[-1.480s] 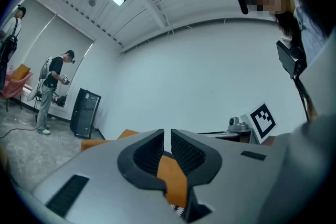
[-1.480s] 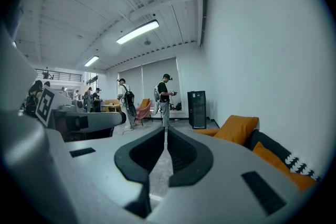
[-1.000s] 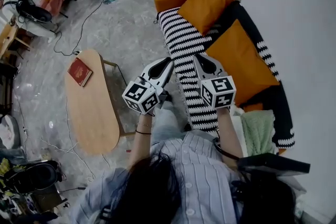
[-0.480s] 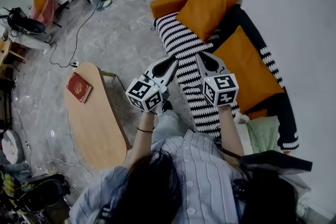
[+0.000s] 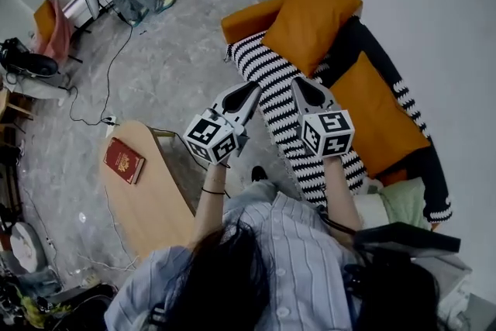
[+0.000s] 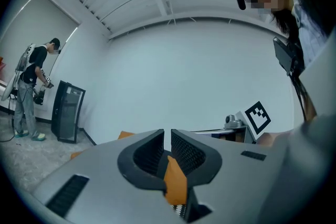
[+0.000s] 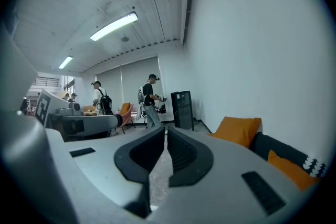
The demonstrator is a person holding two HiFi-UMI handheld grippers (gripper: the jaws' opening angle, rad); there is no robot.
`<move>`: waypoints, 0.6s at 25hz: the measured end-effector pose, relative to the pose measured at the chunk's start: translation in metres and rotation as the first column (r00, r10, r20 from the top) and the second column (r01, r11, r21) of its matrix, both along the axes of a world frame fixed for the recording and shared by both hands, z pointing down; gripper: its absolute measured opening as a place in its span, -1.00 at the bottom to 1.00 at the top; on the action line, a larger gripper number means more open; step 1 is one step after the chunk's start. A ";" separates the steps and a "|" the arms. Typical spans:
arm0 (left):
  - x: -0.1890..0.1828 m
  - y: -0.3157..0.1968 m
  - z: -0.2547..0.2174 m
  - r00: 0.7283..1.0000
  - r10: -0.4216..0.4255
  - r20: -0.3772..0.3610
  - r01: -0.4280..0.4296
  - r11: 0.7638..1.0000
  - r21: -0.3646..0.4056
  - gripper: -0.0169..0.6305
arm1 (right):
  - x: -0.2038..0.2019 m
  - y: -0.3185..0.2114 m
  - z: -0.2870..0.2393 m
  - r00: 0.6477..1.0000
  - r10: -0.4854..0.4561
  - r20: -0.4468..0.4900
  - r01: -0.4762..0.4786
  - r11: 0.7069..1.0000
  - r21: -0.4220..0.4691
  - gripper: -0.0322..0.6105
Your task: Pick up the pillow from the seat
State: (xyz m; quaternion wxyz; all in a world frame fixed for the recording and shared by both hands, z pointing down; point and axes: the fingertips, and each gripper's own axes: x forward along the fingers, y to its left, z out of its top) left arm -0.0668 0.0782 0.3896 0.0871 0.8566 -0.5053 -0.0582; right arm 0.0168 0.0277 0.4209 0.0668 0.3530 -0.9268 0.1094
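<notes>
My left gripper [image 5: 248, 91] and right gripper [image 5: 299, 84]: both clenched, nothing held, side by side above the striped seat cover [image 5: 267, 74]. Orange pillow [image 5: 310, 21] lies ahead of both tips, untouched. Second orange pillow [image 5: 377, 111] lies right of the right gripper.

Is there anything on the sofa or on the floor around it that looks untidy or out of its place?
The striped blanket lies crooked across the sofa seat and looks rumpled. A cable trails loose over the floor. Nothing looks damaged.
</notes>
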 end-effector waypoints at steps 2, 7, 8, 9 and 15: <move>-0.013 -0.009 0.000 1.000 0.015 0.007 -0.015 1.000 0.002 -0.85 | -0.014 -0.008 0.000 1.000 0.012 0.006 -0.012 1.000 -0.001 -0.81; -0.044 -0.022 0.001 0.999 0.046 0.019 -0.046 0.999 0.001 -0.85 | -0.045 -0.018 0.004 0.999 0.037 0.011 -0.037 0.999 -0.009 -0.81; -0.049 -0.023 0.003 0.999 0.051 0.018 -0.051 0.999 0.000 -0.85 | -0.050 -0.019 0.005 0.999 0.041 0.010 -0.041 0.999 -0.010 -0.81; -0.054 -0.023 0.004 0.998 0.053 0.016 -0.053 0.999 -0.002 -0.85 | -0.055 -0.020 0.006 0.999 0.044 0.008 -0.044 0.999 -0.012 -0.81; -0.076 -0.028 0.017 0.999 0.045 -0.017 -0.045 0.999 -0.027 -0.85 | -0.074 -0.026 0.017 0.999 0.046 -0.016 -0.046 0.998 -0.042 -0.81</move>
